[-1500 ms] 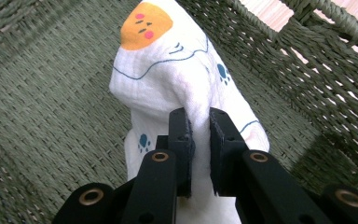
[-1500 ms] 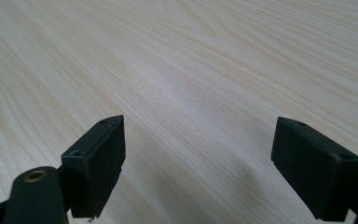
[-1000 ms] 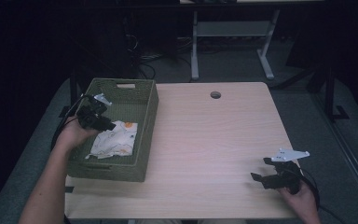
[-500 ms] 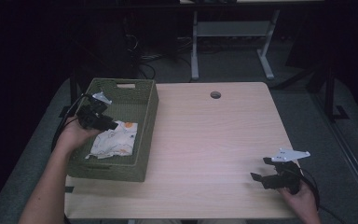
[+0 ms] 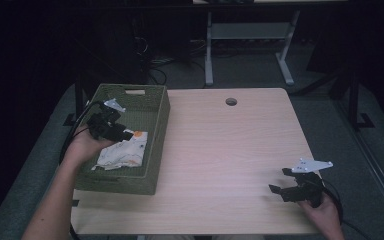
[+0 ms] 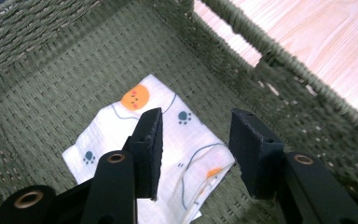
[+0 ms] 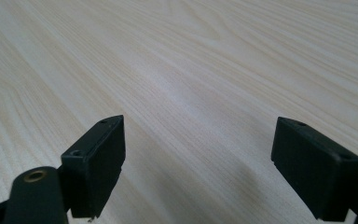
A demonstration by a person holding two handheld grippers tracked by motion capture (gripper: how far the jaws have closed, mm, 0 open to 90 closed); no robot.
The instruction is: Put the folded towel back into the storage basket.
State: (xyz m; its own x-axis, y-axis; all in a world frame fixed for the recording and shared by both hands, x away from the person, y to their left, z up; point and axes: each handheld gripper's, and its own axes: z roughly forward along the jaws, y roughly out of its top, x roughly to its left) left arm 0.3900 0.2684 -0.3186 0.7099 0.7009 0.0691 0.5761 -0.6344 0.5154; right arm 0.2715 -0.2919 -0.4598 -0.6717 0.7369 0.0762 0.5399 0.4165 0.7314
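Note:
A green woven basket (image 5: 157, 125) stands at the table's left side. On its floor lies a white cloth (image 5: 122, 154) printed with an orange face and blue paw marks (image 6: 168, 126). My left gripper (image 5: 127, 134) hangs over the cloth inside the basket (image 6: 74, 70). Its jaws have just been opening and stand apart with nothing between the pads (image 6: 195, 154); the cloth lies below them. My right gripper (image 5: 279, 189) rests near the table's front right corner, jaws wide open (image 7: 198, 163) over bare wood, holding nothing.
The light wooden table (image 5: 230, 150) has a round cable hole (image 5: 231, 101) near its far edge. A black cable runs from the left gripper past the basket's left side. A grey metal frame (image 5: 250, 35) stands on the floor behind the table.
The left gripper has lifted slightly and shifted over the cloth, its jaws spreading apart. The cloth stays flat in the basket. The right gripper has not moved.

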